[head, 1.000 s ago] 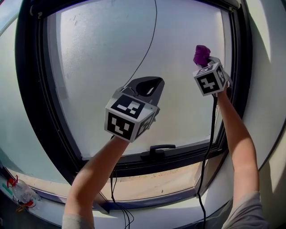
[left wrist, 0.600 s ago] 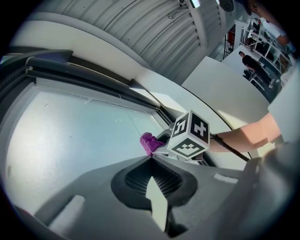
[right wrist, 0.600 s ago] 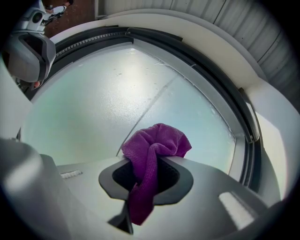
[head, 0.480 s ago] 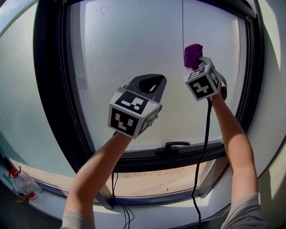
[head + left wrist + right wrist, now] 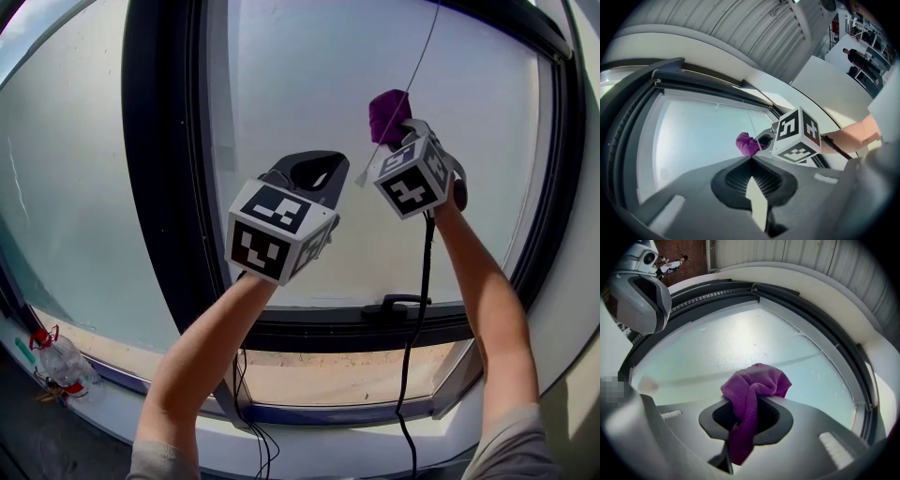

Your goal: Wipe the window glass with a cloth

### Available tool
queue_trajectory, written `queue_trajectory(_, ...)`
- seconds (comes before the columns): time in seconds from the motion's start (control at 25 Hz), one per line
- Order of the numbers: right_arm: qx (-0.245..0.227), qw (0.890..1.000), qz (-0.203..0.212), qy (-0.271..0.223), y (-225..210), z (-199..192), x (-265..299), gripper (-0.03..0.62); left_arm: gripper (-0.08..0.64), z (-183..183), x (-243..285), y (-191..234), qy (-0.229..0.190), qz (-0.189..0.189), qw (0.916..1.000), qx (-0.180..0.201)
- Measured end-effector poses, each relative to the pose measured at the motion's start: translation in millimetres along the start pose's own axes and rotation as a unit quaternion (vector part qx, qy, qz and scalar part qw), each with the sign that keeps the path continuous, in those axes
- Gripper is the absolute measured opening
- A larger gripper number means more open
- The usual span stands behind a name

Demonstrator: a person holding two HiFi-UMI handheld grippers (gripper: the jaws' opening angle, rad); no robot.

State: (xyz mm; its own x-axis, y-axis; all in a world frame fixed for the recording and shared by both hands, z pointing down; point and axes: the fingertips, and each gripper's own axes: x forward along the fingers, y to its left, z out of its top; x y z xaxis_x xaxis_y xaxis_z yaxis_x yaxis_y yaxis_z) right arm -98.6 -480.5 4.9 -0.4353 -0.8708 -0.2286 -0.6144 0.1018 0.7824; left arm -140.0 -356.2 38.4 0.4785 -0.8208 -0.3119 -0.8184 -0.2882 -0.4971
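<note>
Glass (image 5: 309,84), pale and frosted, fills most of the head view, set in a black frame (image 5: 159,169). To the left of that frame lies a 2nd pane (image 5: 66,187). Both arms reach up in front of the glass.

The left gripper (image 5: 314,173) is held before the lower middle of the pane, its marker cube toward the camera. In its own view its jaws (image 5: 751,158) stand together, with nothing between them.

The right gripper (image 5: 398,124) is higher and further right, near the left one but apart from it. Its jaws (image 5: 750,401) are closed on a purple cloth (image 5: 754,380). The cloth bunches up past the jaw tips, and 1 tail hangs back between them. In the head view the cloth (image 5: 386,111) sits over the upper middle of the glass; whether it touches the pane I cannot tell. The left gripper view shows the same cloth (image 5: 746,144) at the tip of the right gripper (image 5: 761,139).

A black cable (image 5: 417,319) hangs from the right gripper. A black handle (image 5: 398,305) sits on the frame's lower bar. A plastic bottle (image 5: 61,361) lies on the sill at lower left.
</note>
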Motion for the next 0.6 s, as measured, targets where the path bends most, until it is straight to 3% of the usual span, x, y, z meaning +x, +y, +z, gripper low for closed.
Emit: queue_trajectory(0.6, -0.020, 0.996, 0.065, -0.063, 109.6, 116.7, 30.7, 0.092, 0.000, -19.8, -96.8, 88.6, 0.032, 0.087, 0.9955, 0.017)
